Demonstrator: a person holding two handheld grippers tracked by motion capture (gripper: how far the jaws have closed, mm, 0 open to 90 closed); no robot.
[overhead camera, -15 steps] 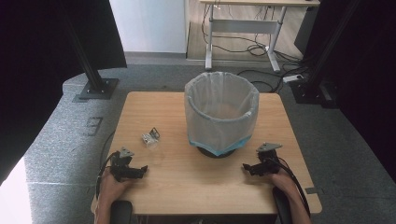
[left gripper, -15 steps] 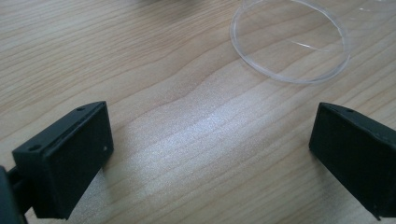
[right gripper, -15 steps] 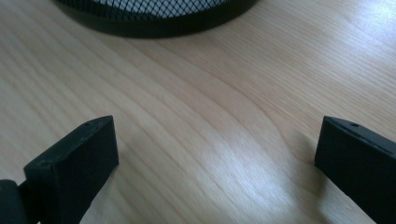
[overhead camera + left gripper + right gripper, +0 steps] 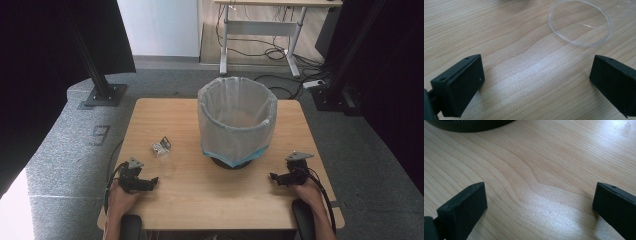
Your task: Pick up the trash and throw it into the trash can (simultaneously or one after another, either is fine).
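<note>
Bin [image 4: 237, 120] sits on the table [image 4: 210, 200], centre and toward the far edge. Small crumpled object [image 4: 161, 146] lies on the table left of the bin, well apart from it; can't tell what it is. Left gripper [image 4: 150, 182] rests near the front-left corner, nearer the person than that object. Right gripper [image 4: 275, 178] near front-right, just right of the bin's base. Clear ring [image 4: 580, 22] lies flat ahead of the left gripper's jaws.

Lined bin [image 4: 236, 122] upright mid-table; small crumpled wrapper [image 4: 161, 146] lies well left of it, apart.
</note>
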